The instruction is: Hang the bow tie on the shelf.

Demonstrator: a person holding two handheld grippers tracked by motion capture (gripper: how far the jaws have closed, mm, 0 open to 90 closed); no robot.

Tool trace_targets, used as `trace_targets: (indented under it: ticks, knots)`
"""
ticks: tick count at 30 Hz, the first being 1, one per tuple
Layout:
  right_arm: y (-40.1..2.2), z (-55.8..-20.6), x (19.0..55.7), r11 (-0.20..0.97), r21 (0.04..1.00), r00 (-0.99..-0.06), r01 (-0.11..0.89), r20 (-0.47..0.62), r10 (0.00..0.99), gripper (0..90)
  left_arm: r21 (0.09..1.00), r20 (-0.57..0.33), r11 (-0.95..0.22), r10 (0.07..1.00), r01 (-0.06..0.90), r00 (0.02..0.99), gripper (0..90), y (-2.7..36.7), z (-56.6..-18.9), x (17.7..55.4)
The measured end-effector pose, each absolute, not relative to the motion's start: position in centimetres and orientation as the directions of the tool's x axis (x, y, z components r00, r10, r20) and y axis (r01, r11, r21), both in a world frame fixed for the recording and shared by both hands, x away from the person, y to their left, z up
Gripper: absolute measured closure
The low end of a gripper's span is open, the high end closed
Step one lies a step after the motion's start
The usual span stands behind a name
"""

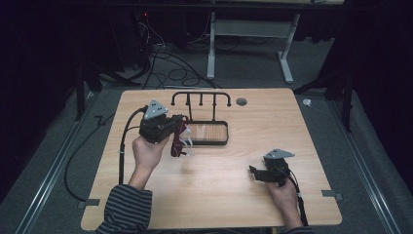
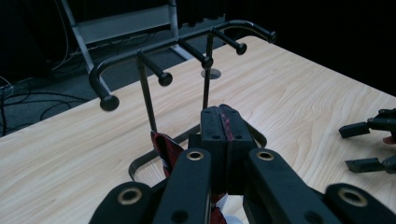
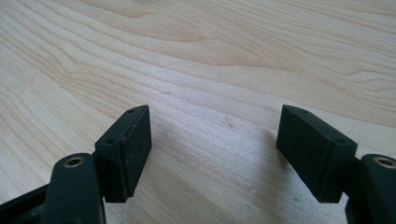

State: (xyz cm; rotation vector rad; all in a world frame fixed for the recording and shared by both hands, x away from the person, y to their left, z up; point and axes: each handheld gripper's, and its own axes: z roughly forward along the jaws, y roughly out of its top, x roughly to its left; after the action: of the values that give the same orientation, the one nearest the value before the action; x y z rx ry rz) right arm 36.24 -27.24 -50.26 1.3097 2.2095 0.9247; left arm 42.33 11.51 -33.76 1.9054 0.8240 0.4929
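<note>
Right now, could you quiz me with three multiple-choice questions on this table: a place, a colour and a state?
1. Where does the black rack stand?
A. At the table's near edge
B. On its far half, beyond the left gripper
C. On the floor

2. What colour is the strap in the left gripper?
A. Dark red
B. Yellow
C. Green

3. How do the right gripper's jaws stand?
A. Shut on a strap
B. Shut on nothing
C. Open, nothing between

Answers: B, the high view shows it there; A, red shows at the closed jaws; C, bare wood lies between them.
</note>
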Motion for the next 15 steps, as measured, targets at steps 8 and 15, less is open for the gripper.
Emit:
trace_targets:
  ticks: [8,15]
  knots:
    - [-27.2,-50.3,36.2,0.337,0.718,-0.474,0.609,-0.010,0.880,27.8,0.886,0.010,-0.327,0.722,0.329,0.692,89.7,10.4,-33.3,43.3]
    - [-27.2,-50.3,36.2,0.337,0.718,-0.474,0.609,-0.010,0.880,27.8,0.884,0.011,-0.334,0.715,0.328,0.699,89.6,9.3,-33.0,44.1]
